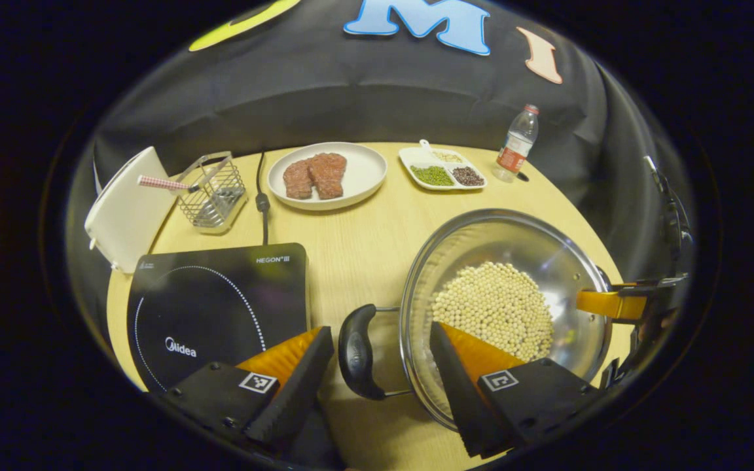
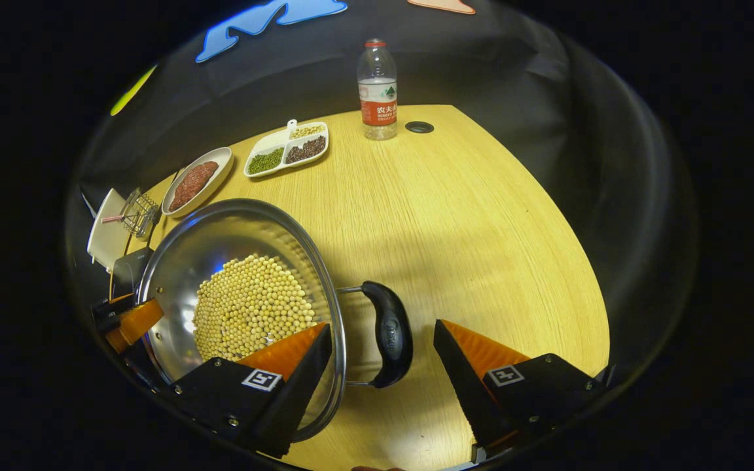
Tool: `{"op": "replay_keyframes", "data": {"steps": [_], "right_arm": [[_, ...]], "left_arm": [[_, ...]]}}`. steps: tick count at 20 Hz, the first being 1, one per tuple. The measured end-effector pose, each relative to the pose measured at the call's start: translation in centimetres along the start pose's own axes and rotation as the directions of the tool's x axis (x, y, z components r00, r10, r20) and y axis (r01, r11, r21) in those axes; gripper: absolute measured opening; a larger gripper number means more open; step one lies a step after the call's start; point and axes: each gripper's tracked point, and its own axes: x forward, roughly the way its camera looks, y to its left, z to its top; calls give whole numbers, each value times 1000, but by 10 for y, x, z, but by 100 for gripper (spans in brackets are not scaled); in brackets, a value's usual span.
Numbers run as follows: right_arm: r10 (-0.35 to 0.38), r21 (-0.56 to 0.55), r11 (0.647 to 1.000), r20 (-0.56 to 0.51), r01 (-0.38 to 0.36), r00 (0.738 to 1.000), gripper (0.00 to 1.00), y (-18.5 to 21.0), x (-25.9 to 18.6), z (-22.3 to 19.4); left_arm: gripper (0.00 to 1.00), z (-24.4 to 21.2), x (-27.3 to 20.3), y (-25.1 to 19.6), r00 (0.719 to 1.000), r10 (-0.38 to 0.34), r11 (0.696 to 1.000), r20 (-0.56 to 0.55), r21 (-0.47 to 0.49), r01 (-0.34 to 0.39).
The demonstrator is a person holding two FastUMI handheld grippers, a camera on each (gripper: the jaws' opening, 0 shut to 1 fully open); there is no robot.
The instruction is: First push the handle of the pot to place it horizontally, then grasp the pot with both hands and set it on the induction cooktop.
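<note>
Both handles get straddled by wide-open tongs, left (image 1: pixel 380 373) and right (image 2: pixel 383 366); nothing clamped yet. Pot (image 1: pixel 504 314) sits beside the cooktop (image 1: pixel 216 307) on the counter (image 1: pixel 351 242). An uneven lift probably gets beans (image 1: pixel 495 307) spilled.

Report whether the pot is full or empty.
Partly filled. The pot holds a heap of pale beans covering its bottom, with bare shiny metal wall above them up to the rim.

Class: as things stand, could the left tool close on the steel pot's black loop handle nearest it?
Probably yes. The left tool is open with the black loop handle of the steel pot of soybeans between its fingers; nothing blocks it.
</note>
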Motion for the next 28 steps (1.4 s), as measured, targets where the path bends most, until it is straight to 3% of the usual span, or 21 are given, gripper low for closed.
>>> {"op": "replay_keyframes", "data": {"steps": [1,2,4,5,6,9,12,14,15,18,28], "right_arm": [[-4,-4,1000,-2,4,1000,98,0,2,0],[-7,-5,1000,-8,7,1000,91,0,5,-2],[16,25,1000,-16,-16,1000,83,7,8,-5],[12,31,999,-14,-12,1000,69,6,7,-3],[14,32,999,-12,-14,1000,68,6,8,-5],[22,30,999,2,-22,1000,61,7,6,-5],[22,68,997,10,-22,1000,61,8,7,-2],[27,80,996,-4,-26,1000,48,9,5,-5],[21,71,997,-7,-20,1000,53,9,5,-6],[15,82,997,-11,-14,1000,53,10,4,-7],[14,63,998,-3,-14,1000,53,14,-25,-3]], "left_arm": [[95,0,2,1,1000,3,1000,-2,9,-3],[93,-2,3,3,1000,9,1000,-6,16,-9],[80,-6,7,2,1000,2,1000,-15,18,-2],[74,-5,2,2,1000,4,1000,-13,18,-4],[67,-5,5,3,1000,7,1000,-12,28,-7],[63,-3,6,3,1000,4,1000,8,28,-5],[63,-3,9,4,1000,7,999,16,47,-8],[58,-2,6,2,1000,3,999,11,53,-4],[61,-1,5,2,1000,3,998,12,57,-3],[65,-2,5,3,1000,6,999,8,54,-6],[58,12,-18,5,999,-3,999,32,52,1]]}}
